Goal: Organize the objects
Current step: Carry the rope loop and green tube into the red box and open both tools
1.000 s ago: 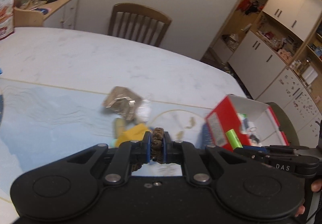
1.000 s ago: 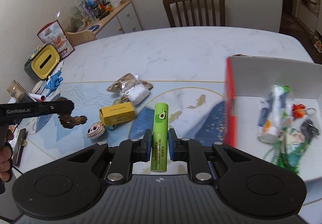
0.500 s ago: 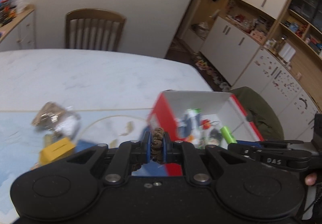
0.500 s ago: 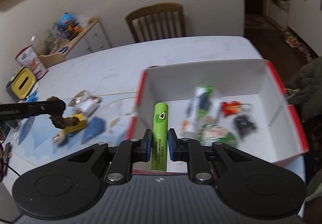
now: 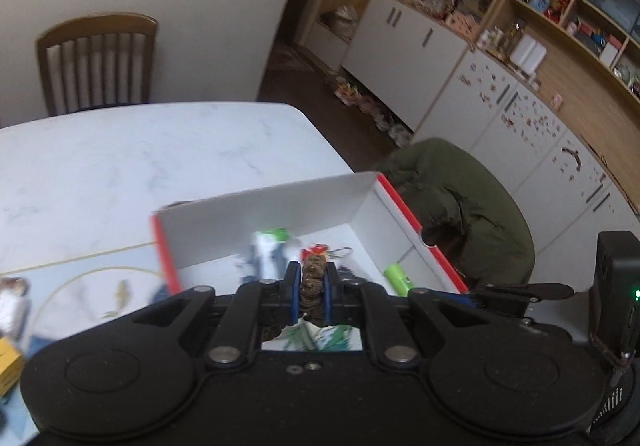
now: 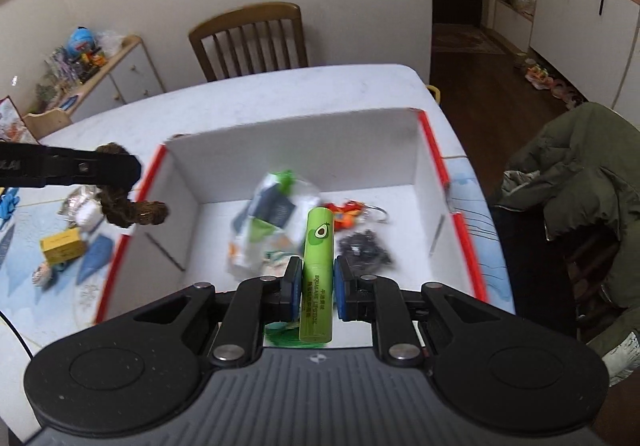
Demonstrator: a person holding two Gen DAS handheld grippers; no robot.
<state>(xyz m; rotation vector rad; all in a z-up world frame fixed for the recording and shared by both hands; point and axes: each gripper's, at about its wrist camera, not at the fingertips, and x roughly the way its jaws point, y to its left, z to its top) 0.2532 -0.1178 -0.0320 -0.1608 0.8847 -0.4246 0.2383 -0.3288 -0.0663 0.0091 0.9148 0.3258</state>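
A white marble table (image 6: 248, 101) in a cluttered dining room carries a red-rimmed white box (image 6: 434, 161), over which the right gripper (image 6: 317, 288) hangs clamped on a green lip-balm tube (image 6: 318, 258), its long axis running near to far above the packets on the box floor. The left gripper (image 5: 311, 296) pinches a brown braided cord (image 5: 313, 286). The right wrist view places that cord (image 6: 132, 211) beside the box's left wall, seemingly just outside, while the left's own blurred view suggests it is over the box.
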